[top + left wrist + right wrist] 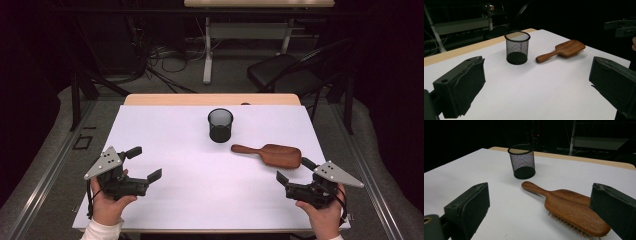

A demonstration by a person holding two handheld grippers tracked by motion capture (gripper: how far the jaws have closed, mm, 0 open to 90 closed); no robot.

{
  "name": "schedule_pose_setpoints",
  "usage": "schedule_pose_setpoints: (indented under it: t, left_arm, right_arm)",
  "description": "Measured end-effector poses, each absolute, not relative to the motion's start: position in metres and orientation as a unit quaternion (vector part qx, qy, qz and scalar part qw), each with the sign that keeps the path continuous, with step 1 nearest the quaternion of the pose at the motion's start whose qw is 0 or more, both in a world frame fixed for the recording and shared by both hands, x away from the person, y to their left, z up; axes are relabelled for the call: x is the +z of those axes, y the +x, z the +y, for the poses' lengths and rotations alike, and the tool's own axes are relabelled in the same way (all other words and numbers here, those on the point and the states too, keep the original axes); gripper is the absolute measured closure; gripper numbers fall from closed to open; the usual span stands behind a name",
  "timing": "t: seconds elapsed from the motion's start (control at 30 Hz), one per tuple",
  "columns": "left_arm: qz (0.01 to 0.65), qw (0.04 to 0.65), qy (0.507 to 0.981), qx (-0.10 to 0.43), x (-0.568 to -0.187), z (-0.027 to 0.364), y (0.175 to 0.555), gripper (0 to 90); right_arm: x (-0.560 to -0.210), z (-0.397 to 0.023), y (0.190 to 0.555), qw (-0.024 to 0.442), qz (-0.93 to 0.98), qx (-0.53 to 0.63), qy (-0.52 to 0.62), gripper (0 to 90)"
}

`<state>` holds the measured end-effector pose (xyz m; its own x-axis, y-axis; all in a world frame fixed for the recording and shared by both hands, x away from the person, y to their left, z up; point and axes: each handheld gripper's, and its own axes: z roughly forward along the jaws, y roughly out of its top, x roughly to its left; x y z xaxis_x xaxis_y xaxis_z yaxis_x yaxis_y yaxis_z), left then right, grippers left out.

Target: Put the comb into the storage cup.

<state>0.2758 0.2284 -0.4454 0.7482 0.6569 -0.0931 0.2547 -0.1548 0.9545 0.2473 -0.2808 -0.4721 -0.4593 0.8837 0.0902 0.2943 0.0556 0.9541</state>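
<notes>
A black mesh cup [220, 125] stands upright near the far middle of the white table top [200, 175]. To its right lies a wooden hairbrush [270, 154], bristles down, handle toward the cup. My left gripper [144, 162] rests at the near left, open, nothing between its jaws. At the near right my right gripper [295, 170] is open too, just short of the brush head. The left gripper view has the cup [517, 47] and the brush [564, 50] ahead. In the right gripper view the brush [571, 210] lies close, the cup [522, 161] beyond it.
A strip of bare wood [210, 99] runs along the table's far edge. Behind it are a black chair [285, 72], a white desk leg [207, 55] and cables on the floor. Metal rails [45, 170] flank the table.
</notes>
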Motion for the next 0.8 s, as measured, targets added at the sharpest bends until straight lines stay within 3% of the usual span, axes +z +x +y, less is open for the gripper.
schedule_pose_setpoints:
  t: [0.37, 0.47, 0.8]
  left_arm:
    - [0.311, 0.565, 0.745, 0.169, -0.448, 0.225, 0.277, 0.3]
    - [0.312, 0.566, 0.745, 0.168, -0.447, 0.225, 0.276, 0.2]
    - [0.318, 0.563, 0.744, 0.167, -0.449, 0.225, 0.274, 0.2]
  right_arm:
    - [-0.475, -0.277, 0.251, 0.279, 0.678, 0.511, 0.449, 7.1]
    - [-0.474, -0.275, 0.254, 0.278, 0.681, 0.501, 0.456, 13.4]
    - [-0.471, -0.266, 0.269, 0.268, 0.698, 0.481, 0.457, 22.0]
